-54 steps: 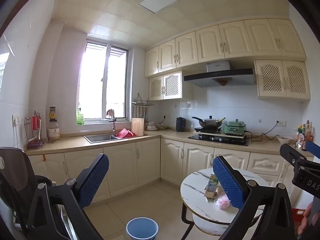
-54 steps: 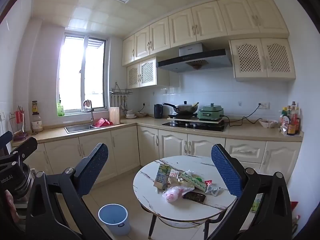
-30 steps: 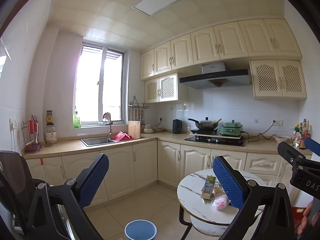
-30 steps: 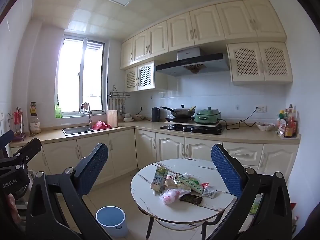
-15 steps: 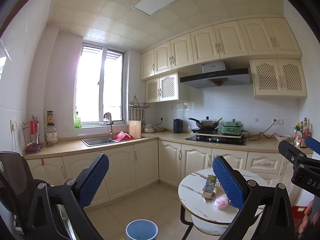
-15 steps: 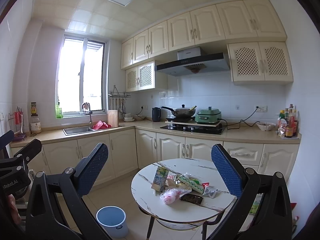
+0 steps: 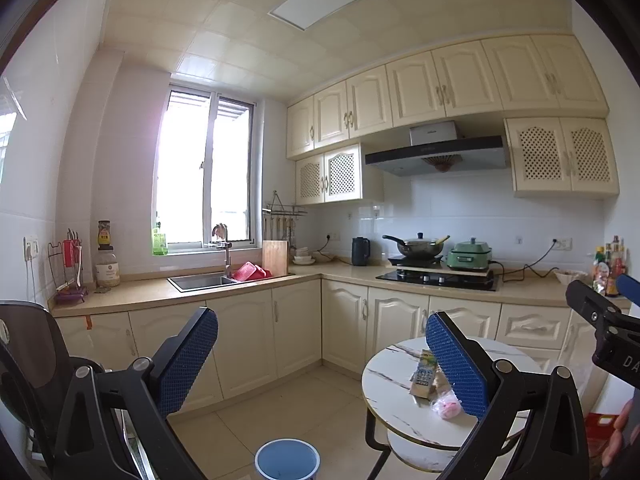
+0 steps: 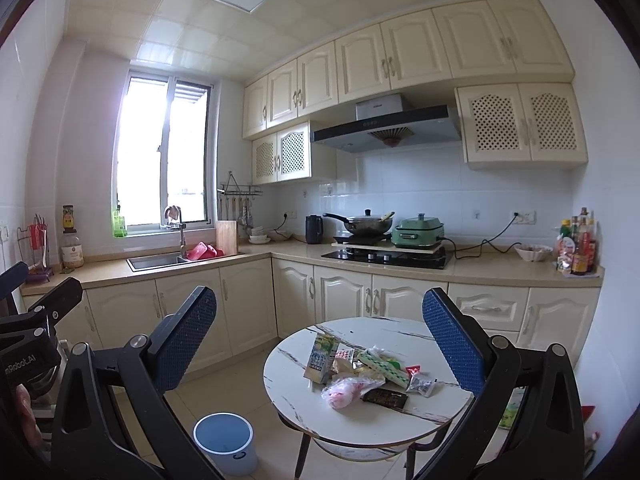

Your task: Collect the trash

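Observation:
A round white marble table holds a pile of trash: a green drink carton, a pink crumpled bag, a dark wrapper, a green-white packet and small sachets. A blue-lined white bin stands on the floor left of the table; it also shows in the left wrist view. My right gripper is open and empty, well short of the table. My left gripper is open and empty; the carton and pink bag show beside its right finger.
Cream cabinets and a beige counter run along the back with a sink, hob, wok and green cooker. A black chair is at the left. Bottles stand at the counter's right end. Tiled floor lies between cabinets and table.
Both grippers have drifted only slightly; the view shifted a little toward the table and back. Both stay open and empty.

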Available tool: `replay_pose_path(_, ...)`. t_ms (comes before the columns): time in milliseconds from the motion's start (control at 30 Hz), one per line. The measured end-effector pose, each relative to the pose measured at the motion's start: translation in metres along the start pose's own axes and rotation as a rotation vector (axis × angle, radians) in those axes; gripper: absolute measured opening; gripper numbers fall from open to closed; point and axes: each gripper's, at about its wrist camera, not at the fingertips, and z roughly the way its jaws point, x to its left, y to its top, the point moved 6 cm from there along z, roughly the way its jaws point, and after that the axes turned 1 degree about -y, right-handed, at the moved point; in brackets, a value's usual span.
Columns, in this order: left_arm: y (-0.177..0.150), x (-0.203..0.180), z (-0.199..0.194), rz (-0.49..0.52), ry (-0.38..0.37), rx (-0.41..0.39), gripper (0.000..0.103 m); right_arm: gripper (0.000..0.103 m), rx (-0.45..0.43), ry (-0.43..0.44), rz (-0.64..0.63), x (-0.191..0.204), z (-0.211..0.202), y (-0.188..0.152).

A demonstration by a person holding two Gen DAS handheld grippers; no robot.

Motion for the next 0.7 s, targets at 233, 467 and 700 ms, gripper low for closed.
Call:
replay_pose_path(233, -0.012, -0.001, 0.024, 0.008, 0.003, 0.020, 0.102, 0.103, 0.001, -0.009, 0.001, -0.004, 0.013, -0.005)
replay_pose_path(467, -0.040, -0.008, 0.085, 0.010, -0.012, 0.096, 0.102, 0.103, 0.040, -0.036, 0.029, -0.025, 0.054, -0.035)
replay_pose_path(700, -0.093, -0.030, 0.169, 0.049, -0.017, 0.276, 0.102, 0.103, 0.205, -0.077, 0.050, -0.077, 0.122, -0.106)
